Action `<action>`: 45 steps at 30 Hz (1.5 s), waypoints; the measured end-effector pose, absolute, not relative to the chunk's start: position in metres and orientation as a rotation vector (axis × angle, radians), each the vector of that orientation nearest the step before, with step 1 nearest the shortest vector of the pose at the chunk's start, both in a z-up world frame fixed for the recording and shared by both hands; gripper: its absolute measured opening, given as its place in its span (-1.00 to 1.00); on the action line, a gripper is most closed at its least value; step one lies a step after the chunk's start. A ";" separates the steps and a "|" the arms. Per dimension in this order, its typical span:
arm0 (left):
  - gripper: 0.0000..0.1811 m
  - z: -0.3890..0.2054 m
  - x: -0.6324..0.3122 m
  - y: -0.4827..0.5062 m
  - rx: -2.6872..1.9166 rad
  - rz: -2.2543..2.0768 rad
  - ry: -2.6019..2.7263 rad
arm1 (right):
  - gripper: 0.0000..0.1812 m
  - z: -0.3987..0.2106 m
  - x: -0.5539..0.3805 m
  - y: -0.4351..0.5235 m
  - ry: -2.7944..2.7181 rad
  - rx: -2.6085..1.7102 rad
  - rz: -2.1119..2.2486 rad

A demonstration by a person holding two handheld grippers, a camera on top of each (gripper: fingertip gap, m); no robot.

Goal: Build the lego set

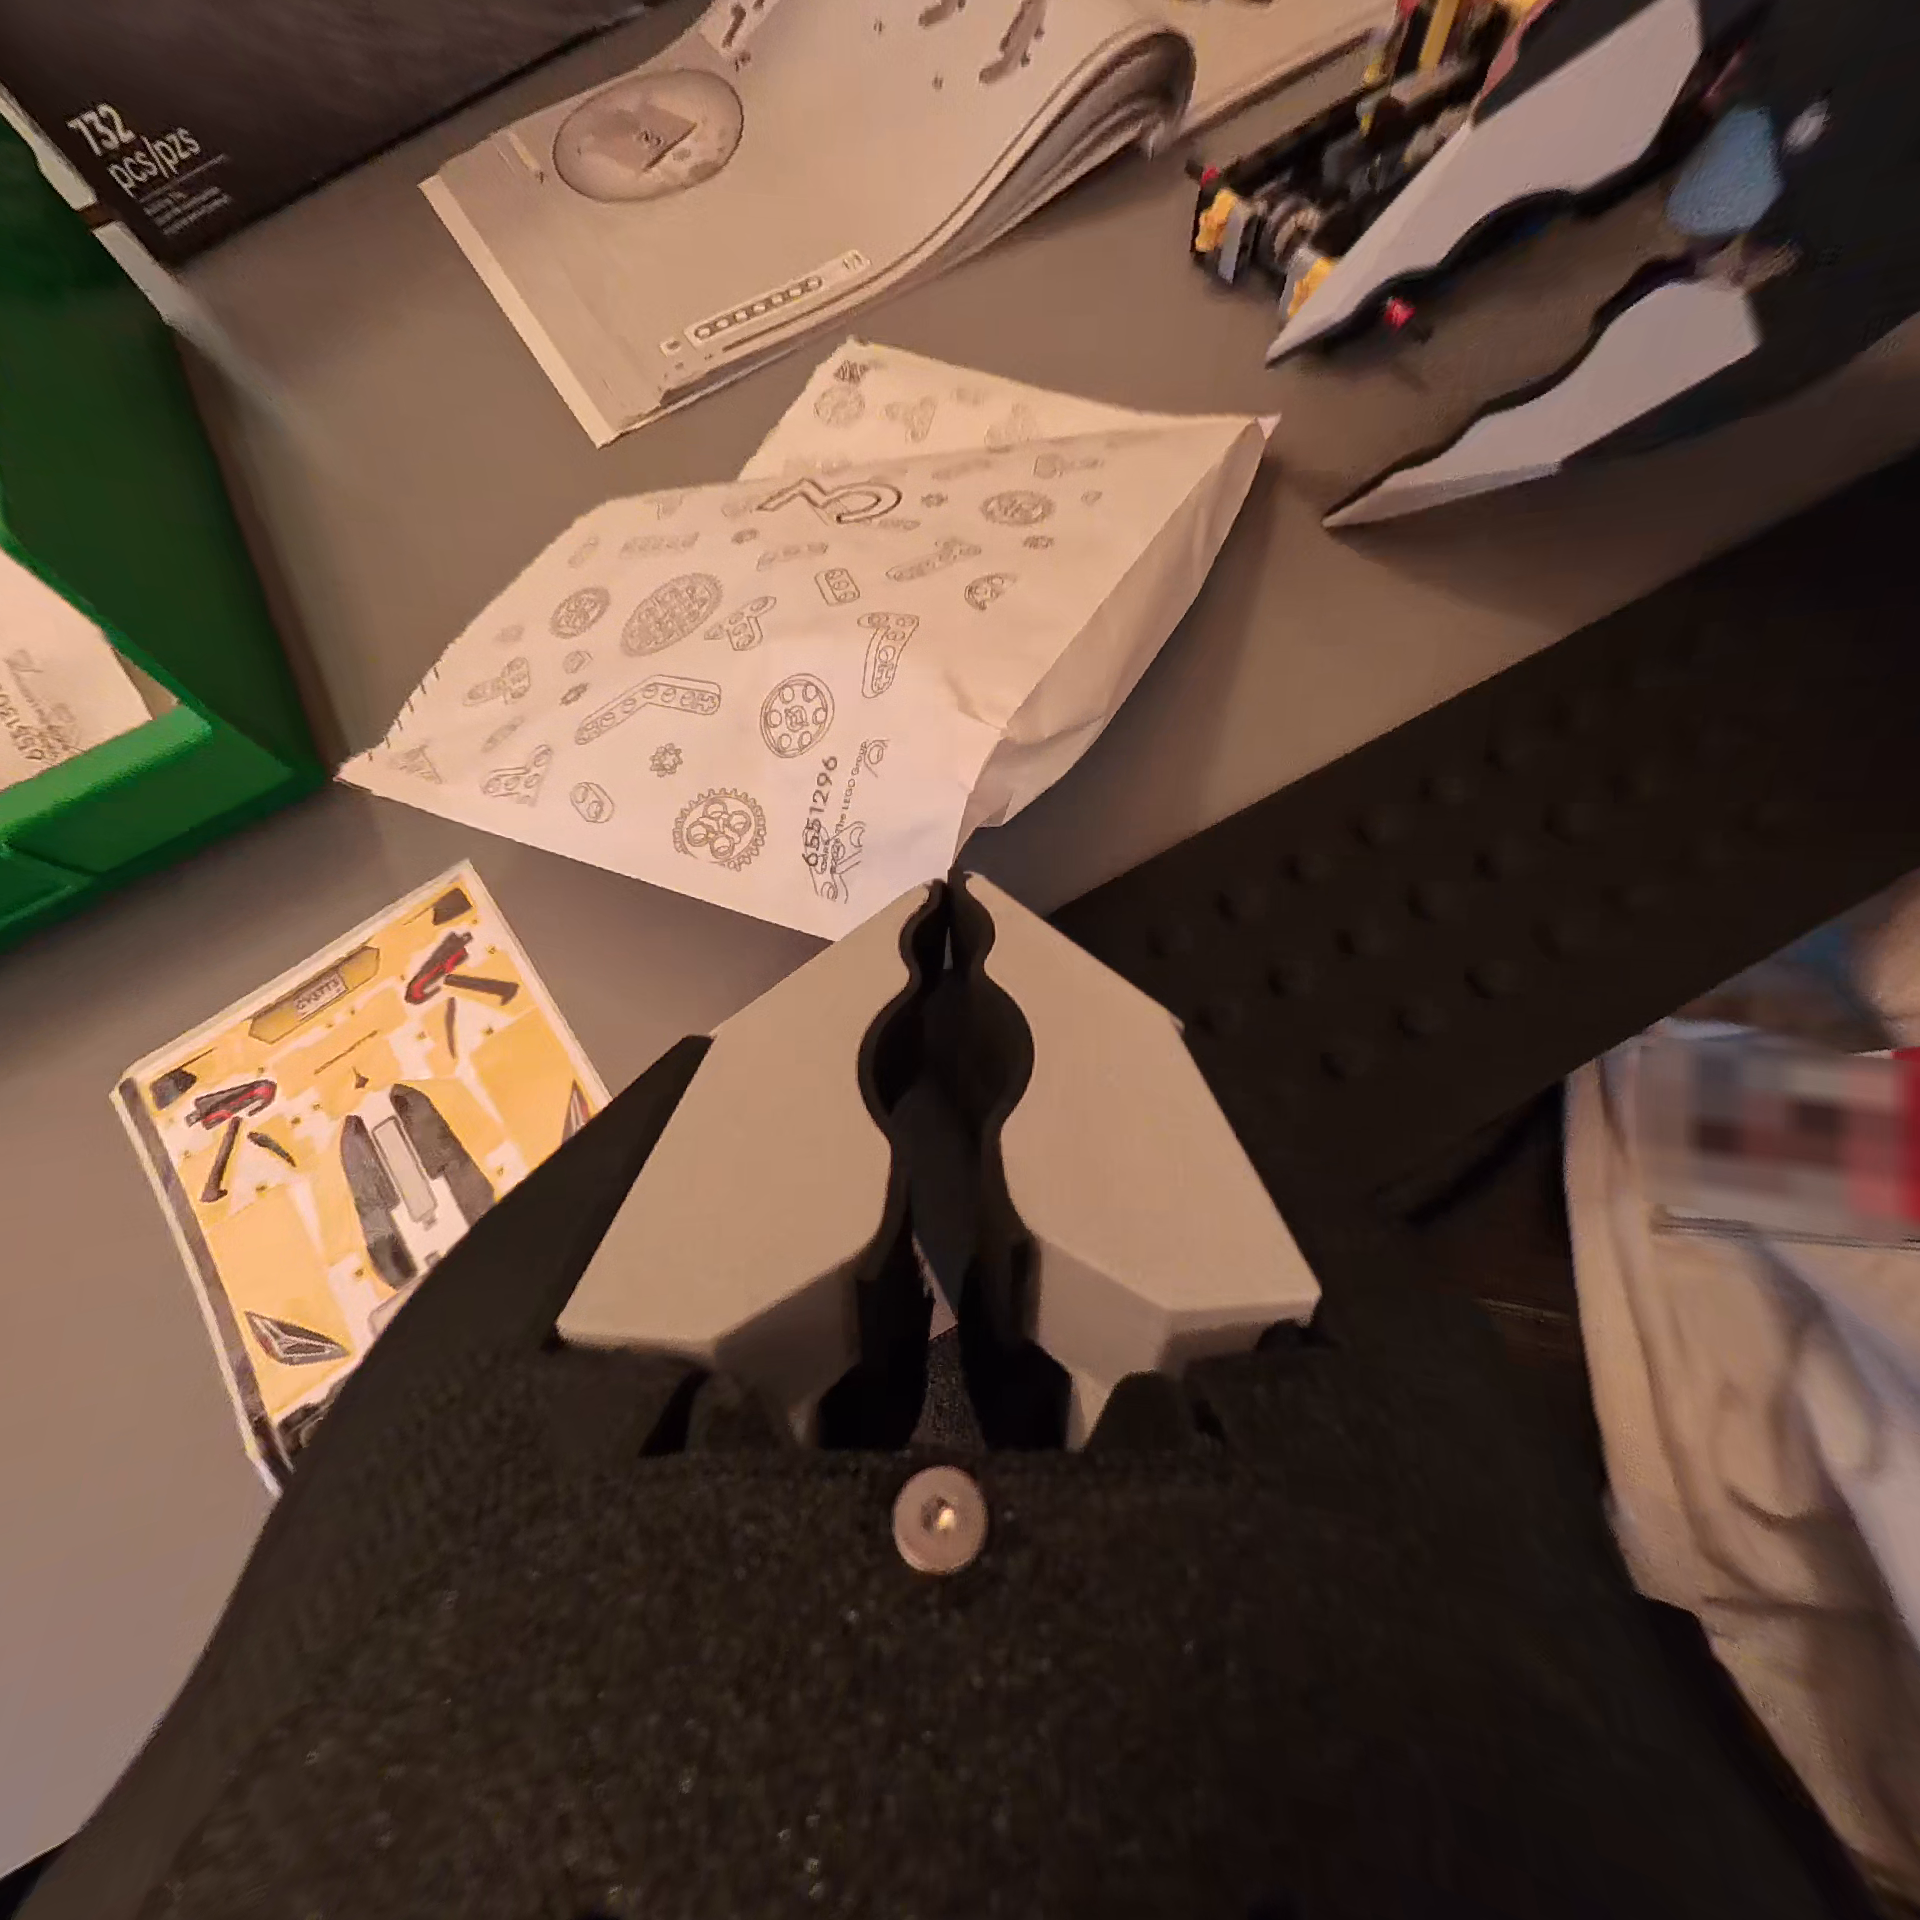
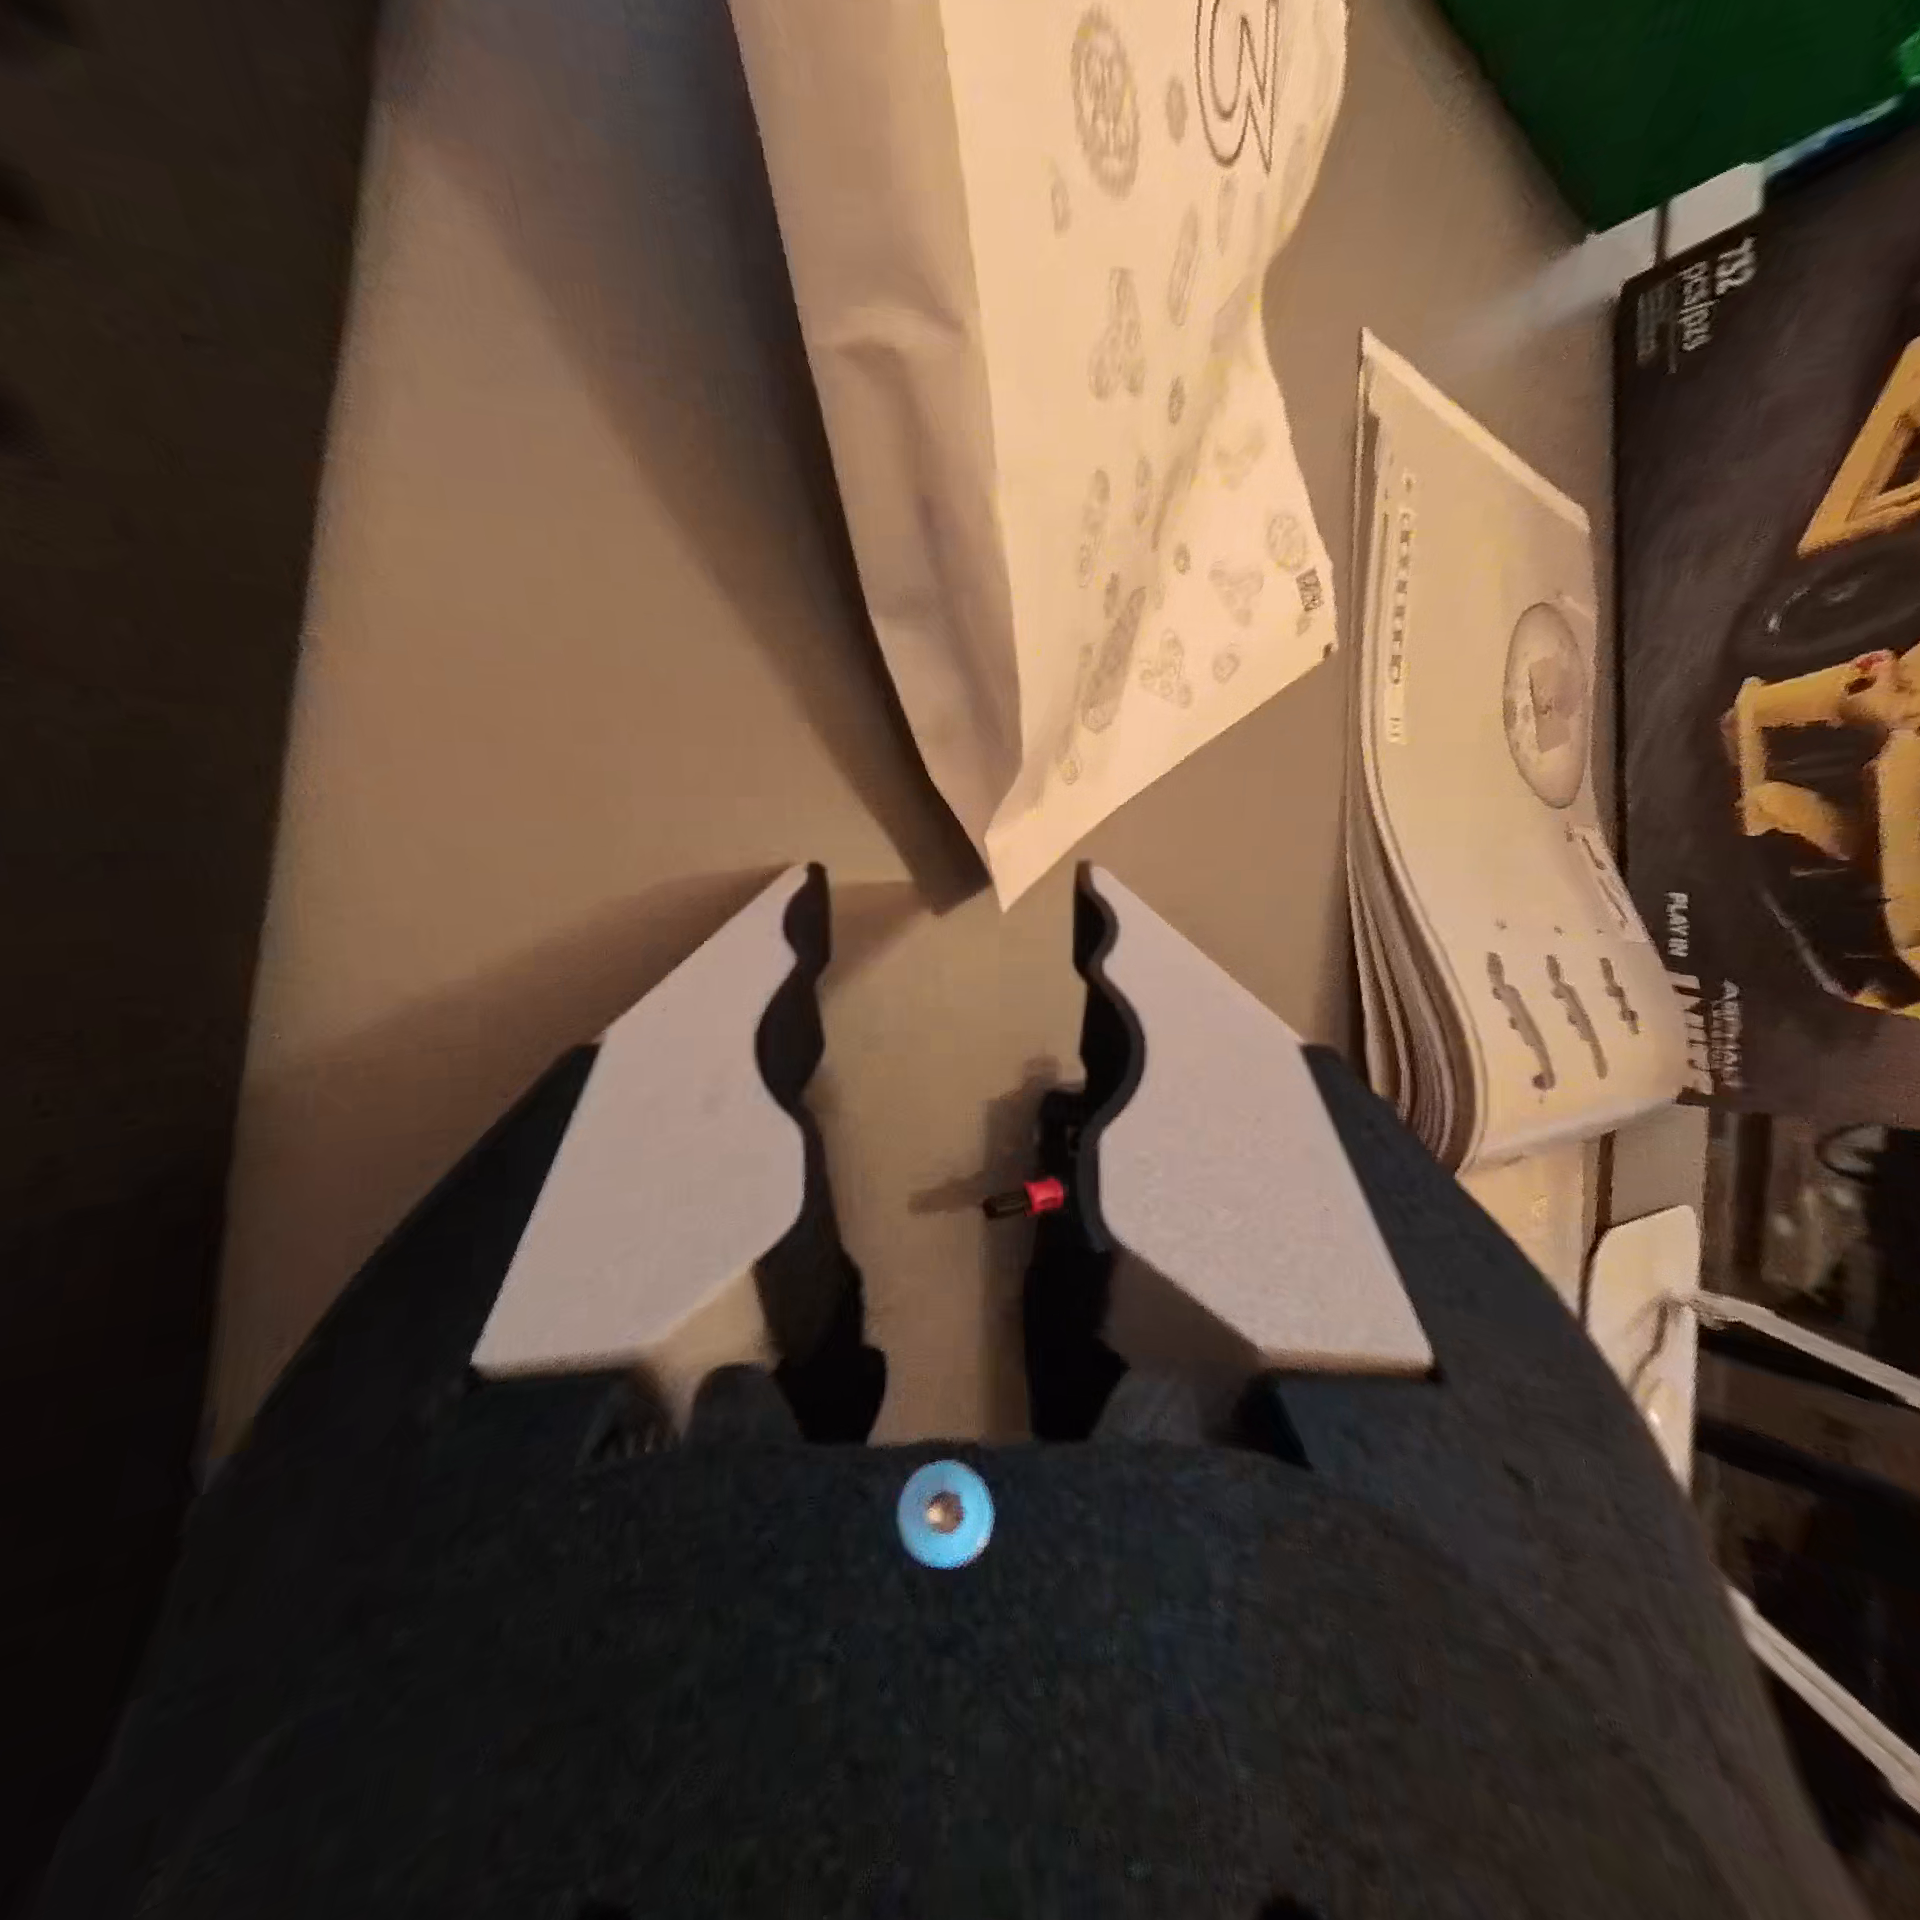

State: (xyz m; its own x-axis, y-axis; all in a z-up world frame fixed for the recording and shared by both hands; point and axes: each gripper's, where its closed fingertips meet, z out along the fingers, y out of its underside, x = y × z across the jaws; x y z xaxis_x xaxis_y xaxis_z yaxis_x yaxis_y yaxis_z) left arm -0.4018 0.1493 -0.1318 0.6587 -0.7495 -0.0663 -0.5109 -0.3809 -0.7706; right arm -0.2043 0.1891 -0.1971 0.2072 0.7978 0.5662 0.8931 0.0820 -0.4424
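My left gripper (image 1: 951, 894) is shut with nothing visible between its tips, held just over the near corner of a white paper parts bag (image 1: 831, 644). My right gripper (image 2: 945, 878) is open and empty above the grey table. It also shows in the left wrist view (image 1: 1304, 436) at the upper right, in front of a partly built black and yellow lego model (image 1: 1278, 208). A small black and red lego piece (image 2: 1023, 1195) lies beside the inner edge of the right finger (image 2: 1195, 1143). The parts bag (image 2: 1091, 416) lies just ahead of the right gripper.
An open instruction booklet (image 1: 779, 208) lies behind the bag, also seen at right (image 2: 1455, 779). A yellow sticker sheet (image 1: 343, 1122) lies near left. A green box (image 1: 104, 623) and the black set box (image 2: 1766, 623) stand at the edges. A black studded strip (image 1: 1558, 831) crosses the right. There is about 20 centimetres between the tips of the two grippers.
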 end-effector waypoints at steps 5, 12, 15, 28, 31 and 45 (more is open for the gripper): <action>-1.00 -0.112 -0.397 0.145 -2.061 -0.443 0.983 | -0.78 -0.199 -0.215 0.200 -1.629 -1.628 -0.238; -1.00 -0.124 -0.403 0.141 -2.079 -0.271 1.083 | -1.00 -0.192 -0.216 0.210 -1.638 -1.500 -0.382; -1.00 -0.123 -0.408 0.141 -1.932 -0.064 1.204 | -1.00 -0.184 -0.215 0.203 -1.652 -1.596 -0.287; -0.54 -0.159 -0.427 0.134 -1.821 0.423 1.453 | -1.00 -0.159 -0.224 0.190 -1.650 -1.685 -0.175; -0.54 -0.164 -0.426 0.128 -1.824 0.410 1.441 | -1.00 -0.148 -0.227 0.189 -1.627 -1.709 -0.132; -1.00 -0.133 -0.419 0.158 -1.733 0.422 1.453 | -1.00 -0.118 -0.221 0.204 -1.716 -1.715 -0.090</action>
State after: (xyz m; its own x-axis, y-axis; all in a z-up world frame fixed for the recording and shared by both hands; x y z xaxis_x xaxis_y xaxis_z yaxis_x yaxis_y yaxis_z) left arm -0.4191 0.1581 -0.1330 0.2788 -0.6562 -0.7012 -0.9297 -0.0016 -0.3682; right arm -0.2205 0.2042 -0.1180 0.1205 0.8523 0.5089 0.9011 0.1212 -0.4163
